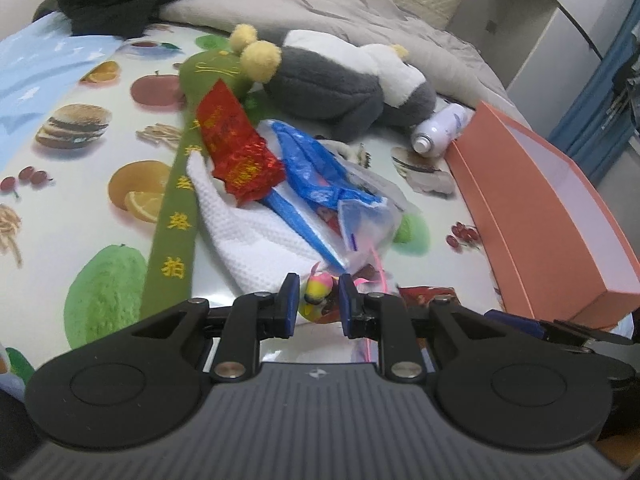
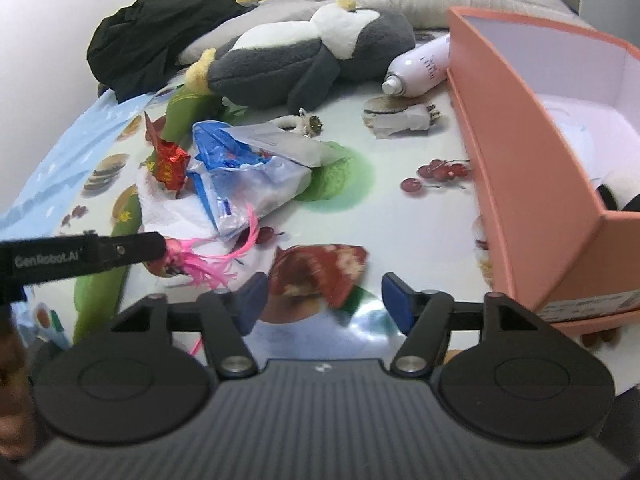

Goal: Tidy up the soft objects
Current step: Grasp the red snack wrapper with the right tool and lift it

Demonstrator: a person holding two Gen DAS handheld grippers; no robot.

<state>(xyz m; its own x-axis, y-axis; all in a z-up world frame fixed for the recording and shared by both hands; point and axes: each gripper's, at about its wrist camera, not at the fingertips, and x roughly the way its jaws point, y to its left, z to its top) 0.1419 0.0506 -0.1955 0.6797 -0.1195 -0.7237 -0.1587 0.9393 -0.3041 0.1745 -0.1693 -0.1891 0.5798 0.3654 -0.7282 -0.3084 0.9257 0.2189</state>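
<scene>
My left gripper [image 1: 318, 300] is shut on a small yellow and pink toy [image 1: 319, 285] whose pink feathers [image 2: 208, 268] trail out beside the fingers in the right wrist view. It hangs low over the fruit-print cloth [image 1: 80, 168]. My right gripper [image 2: 324, 300] stands open over the bare cloth with nothing between its fingers. A grey and white plush penguin [image 1: 332, 88] lies at the back, with a long green plush stick [image 1: 176, 208] to its left. A salmon box [image 2: 520, 152] stands to the right, and something black and white and fluffy [image 2: 616, 192] lies inside.
A pile sits mid-cloth: a red foil packet [image 1: 236, 148], a blue plastic bag [image 1: 316, 168] and a white waffle cloth [image 1: 248, 236]. A white spray bottle [image 2: 420, 68] lies by the box. A black garment [image 2: 152, 36] and a grey quilt [image 1: 340, 4] lie at the back.
</scene>
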